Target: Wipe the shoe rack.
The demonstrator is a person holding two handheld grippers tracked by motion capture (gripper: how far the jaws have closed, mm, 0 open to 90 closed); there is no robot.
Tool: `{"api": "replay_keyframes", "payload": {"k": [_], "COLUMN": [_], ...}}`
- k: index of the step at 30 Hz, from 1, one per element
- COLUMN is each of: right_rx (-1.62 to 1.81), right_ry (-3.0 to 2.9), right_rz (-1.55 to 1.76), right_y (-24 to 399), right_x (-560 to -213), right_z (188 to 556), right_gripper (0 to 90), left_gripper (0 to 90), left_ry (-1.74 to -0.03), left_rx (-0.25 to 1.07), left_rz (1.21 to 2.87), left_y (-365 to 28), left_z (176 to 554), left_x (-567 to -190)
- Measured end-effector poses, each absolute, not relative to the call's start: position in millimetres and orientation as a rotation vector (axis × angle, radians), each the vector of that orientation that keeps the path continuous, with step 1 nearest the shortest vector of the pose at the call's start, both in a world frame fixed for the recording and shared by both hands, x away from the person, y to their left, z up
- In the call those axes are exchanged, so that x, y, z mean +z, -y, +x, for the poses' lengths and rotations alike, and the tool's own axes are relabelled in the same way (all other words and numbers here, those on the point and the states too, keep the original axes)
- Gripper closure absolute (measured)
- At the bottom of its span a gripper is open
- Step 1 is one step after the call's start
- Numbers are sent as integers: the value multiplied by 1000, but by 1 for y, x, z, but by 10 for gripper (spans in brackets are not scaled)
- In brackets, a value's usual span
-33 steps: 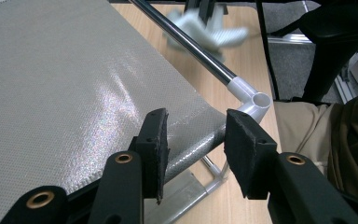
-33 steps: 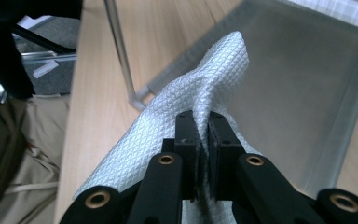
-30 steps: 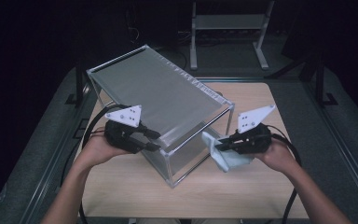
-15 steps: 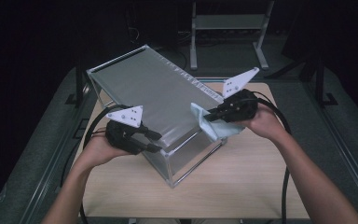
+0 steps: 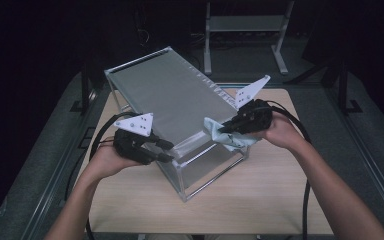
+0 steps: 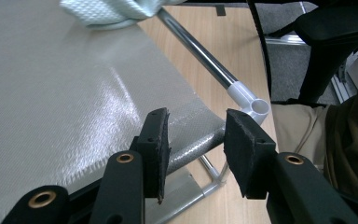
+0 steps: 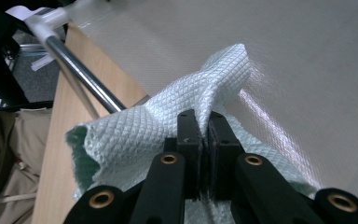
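Left gripper: jaws narrowing, straddling metal-framed grey mesh box rail | right gripper: clamped pale green waffle-weave cloth on box top.

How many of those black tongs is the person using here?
2. The left tongs sit at the near left edge of the fabric-covered frame, jaws apart around its bar. The right tongs pinch a pale green cloth on the frame's right edge.

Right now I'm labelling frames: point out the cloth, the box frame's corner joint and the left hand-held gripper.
cloth [image 7: 135,135], right gripper view, its quilted fold
corner joint [image 6: 250,100], left gripper view, its white elbow
left hand-held gripper [image 6: 193,135], left gripper view, between fingertips
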State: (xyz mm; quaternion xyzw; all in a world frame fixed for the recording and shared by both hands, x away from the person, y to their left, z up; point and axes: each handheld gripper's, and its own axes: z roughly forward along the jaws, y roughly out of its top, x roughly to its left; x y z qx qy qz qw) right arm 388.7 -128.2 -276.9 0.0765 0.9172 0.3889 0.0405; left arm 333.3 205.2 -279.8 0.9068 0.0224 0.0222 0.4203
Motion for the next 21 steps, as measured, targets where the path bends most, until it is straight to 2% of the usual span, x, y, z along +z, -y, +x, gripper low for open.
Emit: {"api": "replay_keyframes", "payload": {"k": [7, 21], "right_rx": [1173, 1127], "right_ry": [-2814, -2843], "right_rz": [245, 193], "right_y": [134, 128], "right_x": [-276, -268], "right_z": [373, 356], "right_gripper": [849, 839], "left_gripper": [604, 604], "left_ry": [-55, -96], "left_rx": [9, 25], "left_rz": [2284, 2280], "left_y": [-203, -206], "left_z": [345, 350], "left_x": [-277, -275]}}
